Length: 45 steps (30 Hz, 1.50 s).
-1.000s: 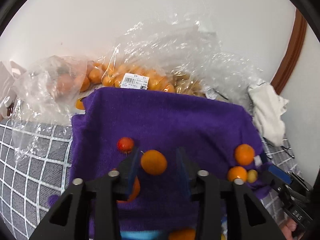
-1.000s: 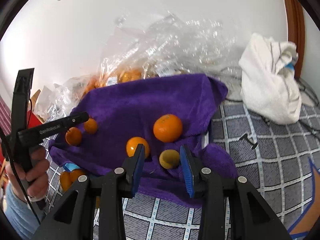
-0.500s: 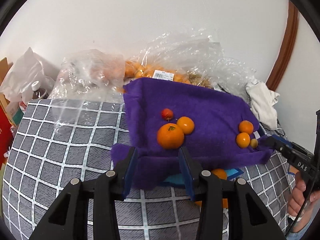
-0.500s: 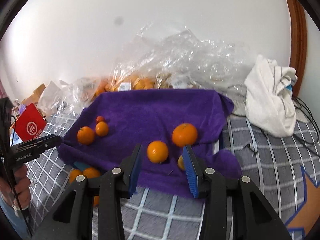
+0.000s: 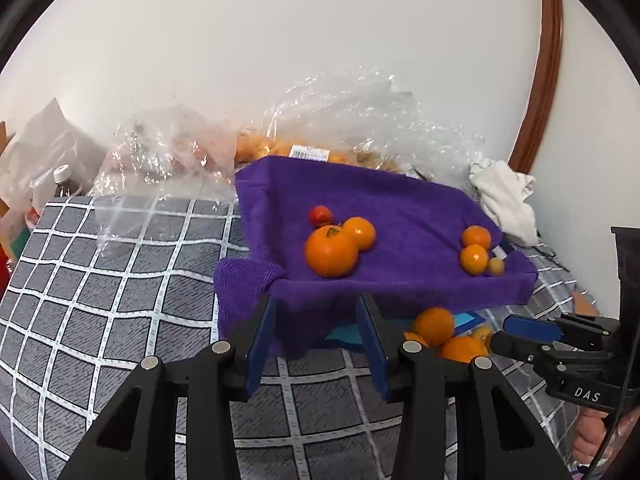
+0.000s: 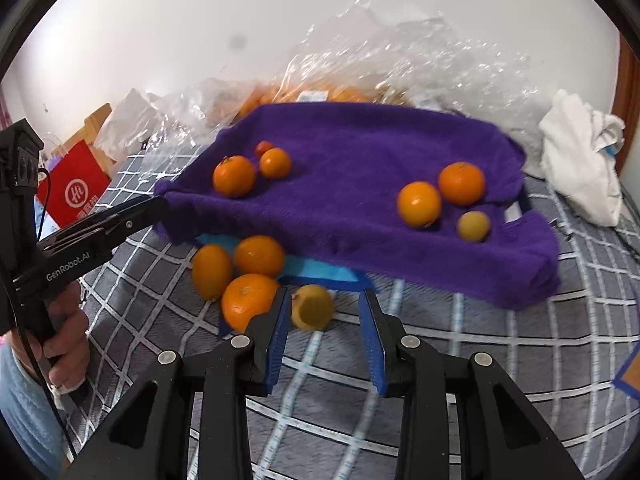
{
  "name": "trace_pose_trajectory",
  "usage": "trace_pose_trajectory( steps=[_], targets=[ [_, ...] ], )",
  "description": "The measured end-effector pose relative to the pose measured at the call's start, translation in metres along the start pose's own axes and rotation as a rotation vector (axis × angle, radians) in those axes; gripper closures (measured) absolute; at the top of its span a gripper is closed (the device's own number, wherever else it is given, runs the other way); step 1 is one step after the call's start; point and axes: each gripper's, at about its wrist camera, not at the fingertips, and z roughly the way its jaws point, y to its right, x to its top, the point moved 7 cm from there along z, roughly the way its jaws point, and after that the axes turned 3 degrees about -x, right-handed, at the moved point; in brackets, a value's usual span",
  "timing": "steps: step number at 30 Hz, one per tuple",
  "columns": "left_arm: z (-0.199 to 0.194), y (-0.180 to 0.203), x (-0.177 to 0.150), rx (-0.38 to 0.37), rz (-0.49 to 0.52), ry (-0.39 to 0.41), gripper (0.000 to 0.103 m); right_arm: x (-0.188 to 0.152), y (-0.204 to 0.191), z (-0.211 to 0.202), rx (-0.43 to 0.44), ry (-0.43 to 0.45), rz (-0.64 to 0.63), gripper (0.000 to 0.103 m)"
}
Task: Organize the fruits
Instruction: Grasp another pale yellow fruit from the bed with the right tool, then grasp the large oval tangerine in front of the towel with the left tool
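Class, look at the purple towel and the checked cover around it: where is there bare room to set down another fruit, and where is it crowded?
Free: the purple towel middle, between its two fruit clusters, and the checked cover on its left. Crowded: the loose oranges at the towel's front edge.

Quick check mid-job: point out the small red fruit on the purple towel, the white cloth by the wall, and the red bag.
small red fruit (image 5: 320, 215), left wrist view, middle of its skin.
white cloth (image 6: 580, 152), right wrist view, centre of the crumpled heap.
red bag (image 6: 76, 192), right wrist view, on the printed front face.
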Motion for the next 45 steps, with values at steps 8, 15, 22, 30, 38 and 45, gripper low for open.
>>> trace_pose_trajectory(
  steps=[8, 15, 22, 30, 38, 45],
  targets=[
    [0.007, -0.017, -0.003, 0.009, -0.099, -0.035, 0.063, -0.004, -0.002, 0.019, -0.011, -0.051, -0.007, 0.071],
    [0.012, -0.022, -0.006, 0.009, -0.13, -0.061, 0.063, 0.004, 0.001, 0.024, -0.034, -0.032, 0.015, 0.076],
    [0.013, -0.012, -0.01, -0.128, -0.177, -0.102, 0.063, 0.003, 0.037, -0.008, -0.14, 0.044, 0.015, 0.076],
    [0.011, 0.012, -0.013, -0.288, -0.197, -0.112, 0.063, -0.014, 0.081, -0.012, -0.11, 0.019, 0.094, 0.076],
    [0.023, 0.037, -0.023, -0.275, -0.113, -0.167, 0.063, -0.021, 0.066, -0.004, -0.115, 0.041, 0.034, 0.076],
    [0.033, 0.052, -0.035, -0.24, -0.01, -0.223, 0.065, -0.024, 0.07, -0.002, -0.106, 0.029, 0.056, 0.076]
  ],
)
